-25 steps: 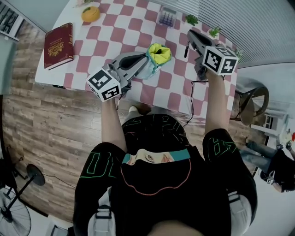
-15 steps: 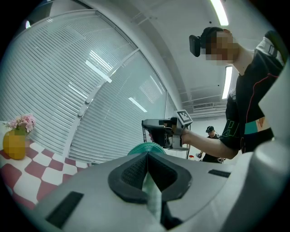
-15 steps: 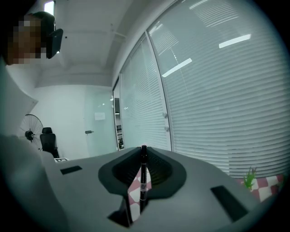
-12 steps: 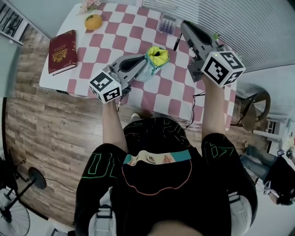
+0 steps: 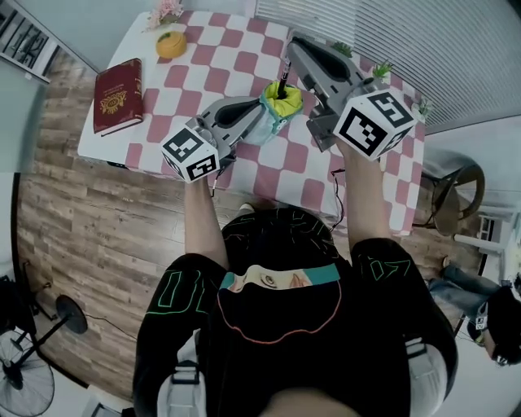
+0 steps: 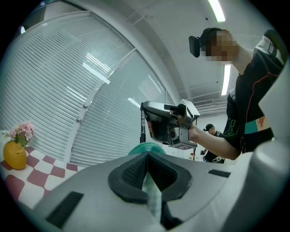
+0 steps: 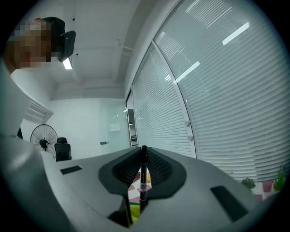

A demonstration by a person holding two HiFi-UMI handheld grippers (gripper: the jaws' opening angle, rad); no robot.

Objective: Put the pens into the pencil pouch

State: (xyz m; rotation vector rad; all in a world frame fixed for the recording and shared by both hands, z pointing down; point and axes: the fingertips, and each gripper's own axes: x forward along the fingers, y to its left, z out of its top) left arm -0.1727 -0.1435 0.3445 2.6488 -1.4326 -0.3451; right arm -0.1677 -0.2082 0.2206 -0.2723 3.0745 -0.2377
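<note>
A teal pencil pouch [image 5: 273, 114] with yellow lining stands open on the checked table [image 5: 203, 73]. My left gripper [image 5: 257, 116] is shut on the pouch's near edge; in the left gripper view a strip of teal fabric [image 6: 150, 195] runs between its closed jaws. My right gripper [image 5: 291, 59] is shut on a black pen [image 5: 282, 85], which hangs upright with its lower end at the yellow mouth. The right gripper view shows the pen [image 7: 143, 177] clamped between the pads, with the yellow lining [image 7: 133, 214] below. From the left gripper view, the right gripper [image 6: 168, 127] and pen [image 6: 142, 128] hover over the pouch rim [image 6: 146, 147].
A red book [image 5: 119, 94] lies at the table's left edge. An orange-yellow ornament [image 5: 171, 45] and pink flowers [image 5: 167, 12] sit at the far left corner. Small green plants [image 5: 379, 70] stand at the far right. A chair [image 5: 452, 191] is on the floor to the right.
My right gripper has risen and swung left with the pen, from the table's right side to above the pouch's mouth. The left gripper has held the pouch still.
</note>
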